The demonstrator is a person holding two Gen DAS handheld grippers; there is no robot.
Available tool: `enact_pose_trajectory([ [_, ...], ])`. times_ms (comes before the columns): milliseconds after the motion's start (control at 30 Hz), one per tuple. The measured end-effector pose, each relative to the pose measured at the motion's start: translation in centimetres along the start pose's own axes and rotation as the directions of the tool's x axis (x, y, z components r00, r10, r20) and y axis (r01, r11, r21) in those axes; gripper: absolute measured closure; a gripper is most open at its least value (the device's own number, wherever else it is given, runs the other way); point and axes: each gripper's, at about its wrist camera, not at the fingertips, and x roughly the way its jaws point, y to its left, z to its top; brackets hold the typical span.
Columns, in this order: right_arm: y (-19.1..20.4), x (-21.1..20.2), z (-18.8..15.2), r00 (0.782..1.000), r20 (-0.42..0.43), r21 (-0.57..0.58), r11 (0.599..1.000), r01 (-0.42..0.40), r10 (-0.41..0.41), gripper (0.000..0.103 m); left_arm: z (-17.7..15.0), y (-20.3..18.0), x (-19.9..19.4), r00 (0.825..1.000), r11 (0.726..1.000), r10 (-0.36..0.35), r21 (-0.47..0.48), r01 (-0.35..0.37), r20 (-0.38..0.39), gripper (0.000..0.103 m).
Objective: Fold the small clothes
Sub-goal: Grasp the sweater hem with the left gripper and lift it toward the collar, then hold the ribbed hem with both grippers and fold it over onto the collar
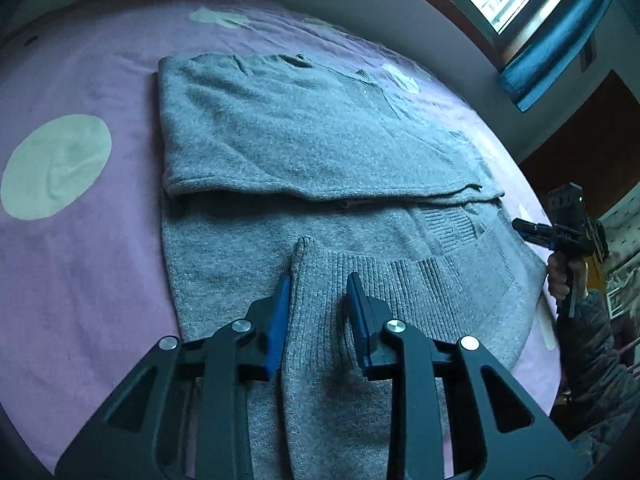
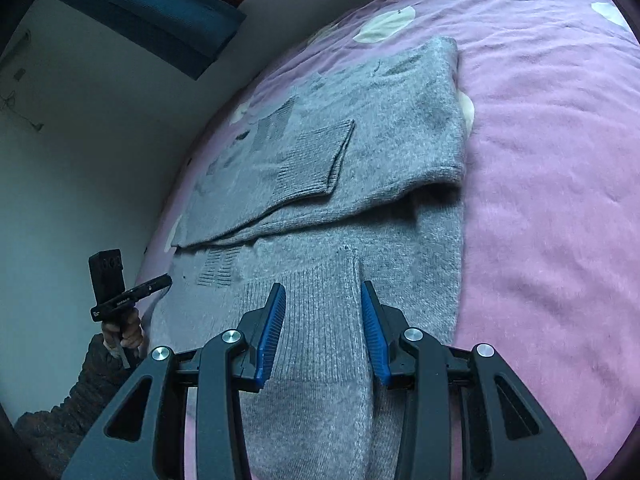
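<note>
A grey knit sweater [image 1: 312,132] lies flat on the bed, its far half folded over toward me, with a fold edge across the middle. It also shows in the right wrist view [image 2: 384,120]. A ribbed sleeve cuff [image 1: 320,280] lies on the near part. My left gripper [image 1: 318,286] is open, its blue pads either side of that cuff. In the right wrist view my right gripper [image 2: 323,294] is open around a ribbed sleeve cuff [image 2: 320,304]. The right gripper also shows in the left wrist view [image 1: 532,230], and the left gripper in the right wrist view [image 2: 156,282].
The bed is covered by a pink blanket [image 1: 80,264] with pale round spots [image 1: 56,166]. A grey wall [image 2: 80,160] runs along the bed's side. A window with a blue curtain [image 1: 552,52] is at the upper right.
</note>
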Motion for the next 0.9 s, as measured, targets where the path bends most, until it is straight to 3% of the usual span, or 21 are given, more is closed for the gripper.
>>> enact_pose_trajectory([
  [67, 0.4, 0.0, -0.1, 1.000, -0.003, -0.029, 0.999, 0.020, -0.020, 0.066, -0.2, -0.3, 0.0, 1.000, 1.000, 0.004, 0.010, -0.004, -0.005, 0.076],
  [200, 1.0, 0.2, -0.2, 0.998, -0.007, -0.058, 0.996, 0.061, -0.061, 0.083, -0.2, -0.3, 0.0, 1.000, 1.000, 0.018, 0.012, -0.018, -0.005, 0.076],
  [267, 1.1, 0.2, -0.4, 0.997, -0.002, -0.067, 0.995, 0.080, -0.080, 0.092, -0.3, -0.3, 0.0, 1.000, 1.000, 0.026, 0.009, -0.026, 0.000, 0.082],
  [333, 1.2, 0.0, -0.5, 0.996, 0.008, -0.068, 0.993, 0.094, -0.093, 0.096, -0.3, -0.4, 0.0, 0.999, 0.999, 0.044, 0.006, -0.044, 0.002, 0.095],
  [400, 1.5, -0.5, -0.7, 0.994, 0.033, -0.072, 0.991, 0.110, -0.108, 0.097, -0.4, -0.4, -0.3, 0.999, 0.999, 0.048, -0.008, -0.048, 0.014, 0.099],
  [667, 4.5, -4.3, -0.7, 0.982, 0.151, -0.144, 0.980, 0.135, -0.113, 0.098, -0.5, -1.6, -4.1, 0.986, 0.995, 0.098, -0.009, -0.097, 0.133, 0.099],
  [900, 5.9, -5.4, 3.5, 0.959, 0.262, -0.143, 0.978, 0.152, -0.110, 0.099, 3.4, -2.4, -7.1, 0.952, 0.989, 0.146, -0.011, -0.148, 0.269, 0.099],
])
